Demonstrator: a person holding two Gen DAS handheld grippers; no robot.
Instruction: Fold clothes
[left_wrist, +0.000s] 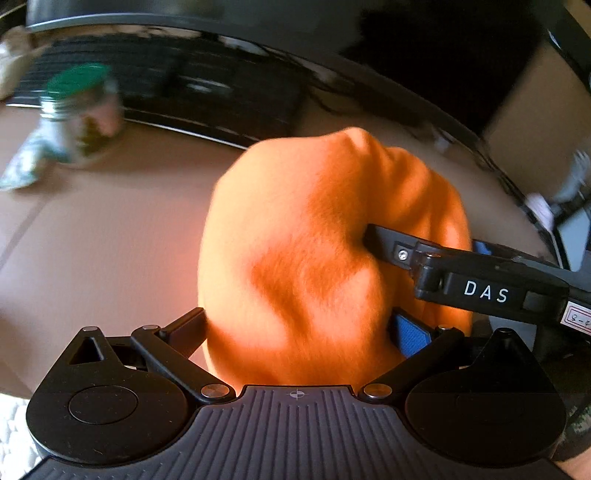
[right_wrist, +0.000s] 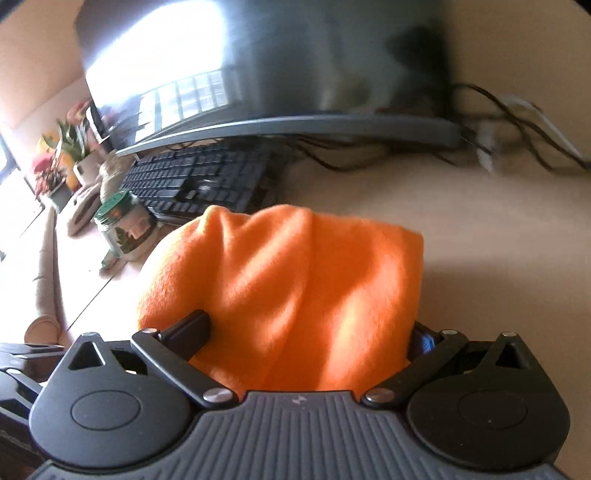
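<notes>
1. The only writing I can read is "DAS", in white letters on the black body of the right gripper (left_wrist: 373, 236) where it reaches in from the right of the left wrist view. A small red-edged sticker sits at that body's far right edge, but its marks are too small to make out.
2. The orange cloth (left_wrist: 314, 258) is bunched up above the tan desk (left_wrist: 110, 240), caught between both tools.
3. The left gripper (left_wrist: 299, 328) has its fingers closed in on the cloth's lower part; a blue pad (left_wrist: 410, 332) shows on one finger, pressed against the fabric.
4. In the right wrist view the right gripper (right_wrist: 310, 332) likewise pinches the orange cloth (right_wrist: 288, 288), with fabric filling the gap between its fingers.
5. A jar with a green lid (right_wrist: 125, 225) stands just in front of the black keyboard (right_wrist: 199, 177); its label is too blurred to read.
6. Only the right wrist view shows potted flowers (right_wrist: 62, 158) at the desk's far left, the monitor (right_wrist: 258, 55) with window glare, and loose cables (right_wrist: 509, 129) to its right.
7. Only the left wrist view shows the other tool; there the jar (left_wrist: 81, 114) is a smear.
</notes>
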